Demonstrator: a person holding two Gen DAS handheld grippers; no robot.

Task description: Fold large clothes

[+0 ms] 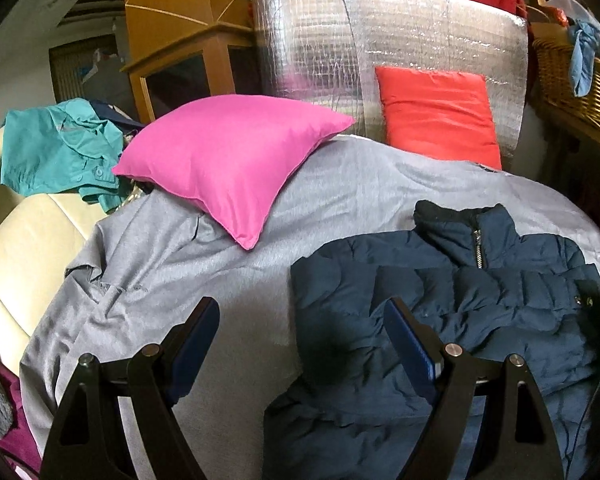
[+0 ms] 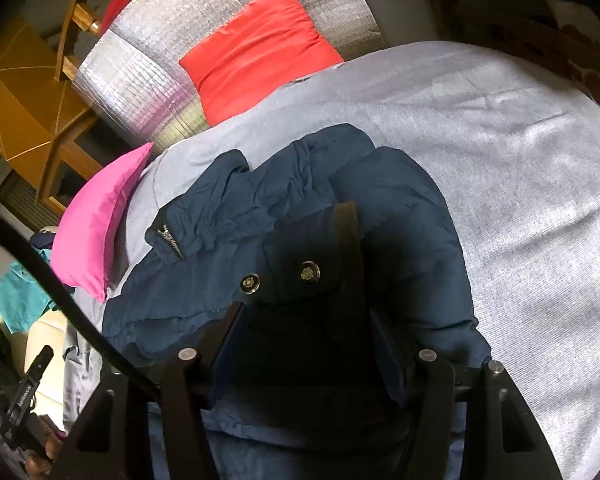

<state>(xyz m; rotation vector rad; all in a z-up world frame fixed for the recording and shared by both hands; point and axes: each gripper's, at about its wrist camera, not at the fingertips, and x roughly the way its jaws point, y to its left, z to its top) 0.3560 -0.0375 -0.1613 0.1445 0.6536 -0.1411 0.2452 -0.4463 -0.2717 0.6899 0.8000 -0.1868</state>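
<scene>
A navy puffer jacket (image 1: 440,320) lies on a grey sheet (image 1: 220,280), collar and zip toward the far side. My left gripper (image 1: 300,328) is open above the jacket's left edge, empty. In the right wrist view the jacket (image 2: 260,208) fills the middle. My right gripper (image 2: 304,320) has its fingers spread around a dark flap of the jacket with two snap buttons (image 2: 308,272); I cannot tell whether they press on the fabric. The left gripper's body shows at the lower left of that view (image 2: 28,392).
A pink pillow (image 1: 228,164) and a red pillow (image 1: 436,116) lie on the far part of the sheet, against a silver foil panel (image 1: 380,40). A teal shirt (image 1: 56,148) lies on a cream sofa (image 1: 32,240) at left. A wicker basket (image 1: 572,80) stands at right.
</scene>
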